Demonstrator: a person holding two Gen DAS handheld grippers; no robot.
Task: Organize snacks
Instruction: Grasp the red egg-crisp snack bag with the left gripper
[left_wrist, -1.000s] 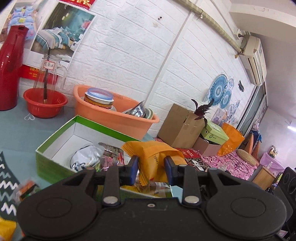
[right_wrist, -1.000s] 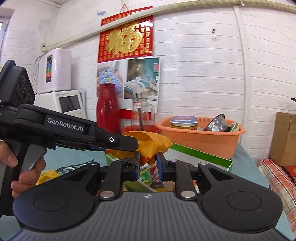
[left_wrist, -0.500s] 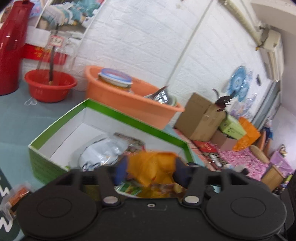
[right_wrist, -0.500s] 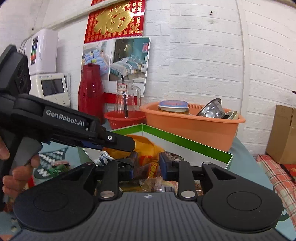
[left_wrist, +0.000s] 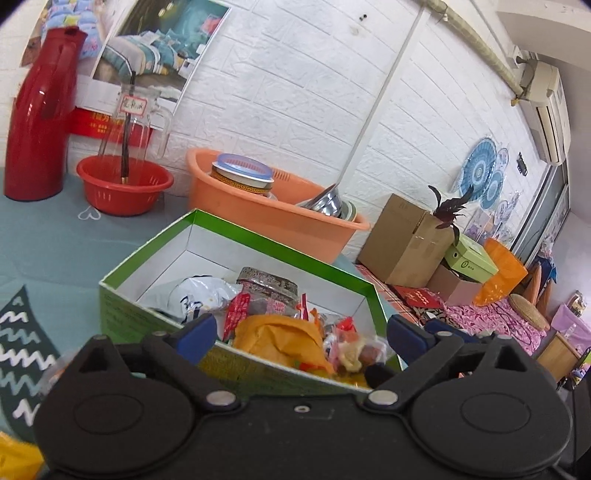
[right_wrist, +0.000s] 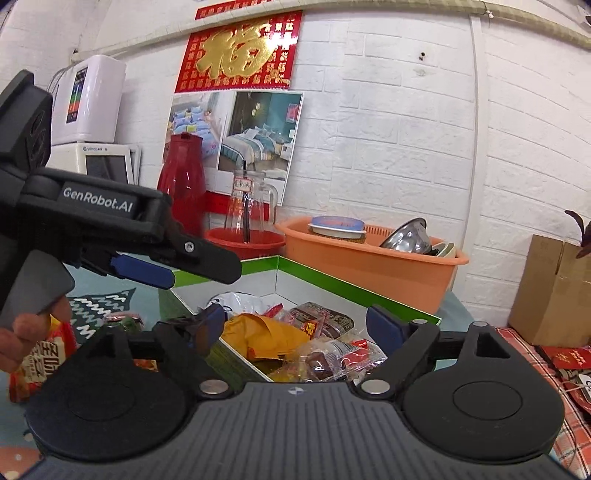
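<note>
A green-rimmed white box (left_wrist: 258, 236) (right_wrist: 332, 280) holds several snack packets. An orange packet (left_wrist: 280, 341) (right_wrist: 266, 334) lies on top of them at the near side, beside a dark wrapped snack (left_wrist: 267, 284) (right_wrist: 321, 319) and a white bag (left_wrist: 199, 295). My left gripper (left_wrist: 299, 332) is open and empty just above the box's near edge; it also shows from the side in the right wrist view (right_wrist: 159, 273). My right gripper (right_wrist: 295, 325) is open and empty over the box's near corner.
An orange basin (left_wrist: 266, 218) with a tin and metal bowls stands behind the box. A red basket (left_wrist: 123, 188) with a glass jug and a red flask (left_wrist: 37, 114) stand at the back left. Loose snack packets (right_wrist: 40, 358) lie on the table at left. Cardboard boxes (left_wrist: 402, 240) stand at right.
Both grippers were shut on the orange packet held above the box. They have lowered it, opened wide, and the packet now lies in the box.
</note>
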